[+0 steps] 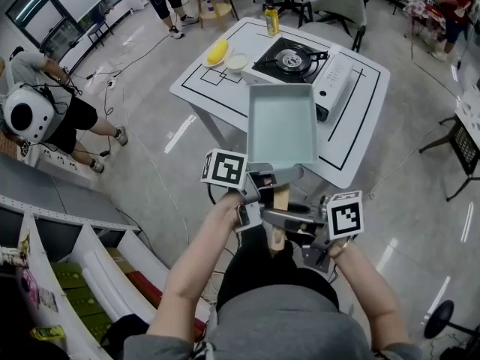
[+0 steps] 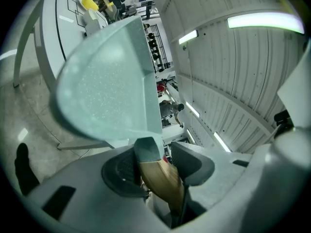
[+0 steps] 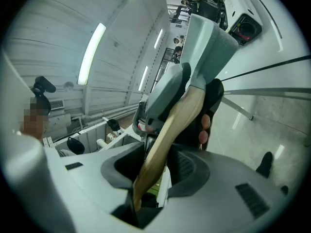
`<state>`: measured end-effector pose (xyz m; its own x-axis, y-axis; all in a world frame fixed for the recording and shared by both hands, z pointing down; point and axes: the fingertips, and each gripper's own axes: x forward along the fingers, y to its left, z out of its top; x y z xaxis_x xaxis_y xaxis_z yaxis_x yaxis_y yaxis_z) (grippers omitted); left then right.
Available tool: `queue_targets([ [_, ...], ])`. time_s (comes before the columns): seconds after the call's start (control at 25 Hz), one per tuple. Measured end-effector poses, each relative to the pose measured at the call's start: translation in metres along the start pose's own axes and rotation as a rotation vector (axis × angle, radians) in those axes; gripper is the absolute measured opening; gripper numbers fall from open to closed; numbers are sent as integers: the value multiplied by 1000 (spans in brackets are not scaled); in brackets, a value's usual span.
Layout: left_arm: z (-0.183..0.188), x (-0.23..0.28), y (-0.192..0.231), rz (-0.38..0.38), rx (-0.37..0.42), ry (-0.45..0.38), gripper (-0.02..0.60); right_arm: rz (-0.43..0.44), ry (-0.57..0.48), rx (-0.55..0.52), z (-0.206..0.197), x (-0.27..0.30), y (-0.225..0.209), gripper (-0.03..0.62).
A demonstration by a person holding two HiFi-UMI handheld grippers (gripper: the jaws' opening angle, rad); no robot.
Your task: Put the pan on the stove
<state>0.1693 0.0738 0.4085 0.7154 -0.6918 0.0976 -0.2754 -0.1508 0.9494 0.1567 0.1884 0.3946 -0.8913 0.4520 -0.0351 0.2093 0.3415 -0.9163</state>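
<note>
Pan (image 1: 282, 123) clamped by its handle (image 1: 280, 199) in left hand-held gripper (image 1: 271, 180), right hand-held gripper (image 1: 279, 223) open around it; lower level onto stove (image 1: 291, 60).

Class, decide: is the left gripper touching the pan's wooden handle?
Touching. The left gripper view shows the left gripper clamped on the wooden handle.

Room from above — glossy pale-grey floor (image 1: 172, 163) with light reflections and loose cables (image 1: 142, 55). Centre: white table (image 1: 199, 90) marked with black lines. Behind it, grey chairs (image 1: 341, 6); upper left, a dark-framed window (image 1: 37, 13). Lower left: white shelves (image 1: 75, 253) holding green and red items. Overhead — ribbed white ceiling (image 2: 252, 81) with long light strips (image 2: 265, 21).
</note>
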Motion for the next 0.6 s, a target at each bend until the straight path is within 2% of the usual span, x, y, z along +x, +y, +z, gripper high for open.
queue_targets([
  [0.28,51,-4,18,-26,20,49,172,-32,-37,-10,48,25,-26,144],
  [0.6,135,-12,46,-54,37,146,172,-88,-130,-6,128,68,-66,140],
])
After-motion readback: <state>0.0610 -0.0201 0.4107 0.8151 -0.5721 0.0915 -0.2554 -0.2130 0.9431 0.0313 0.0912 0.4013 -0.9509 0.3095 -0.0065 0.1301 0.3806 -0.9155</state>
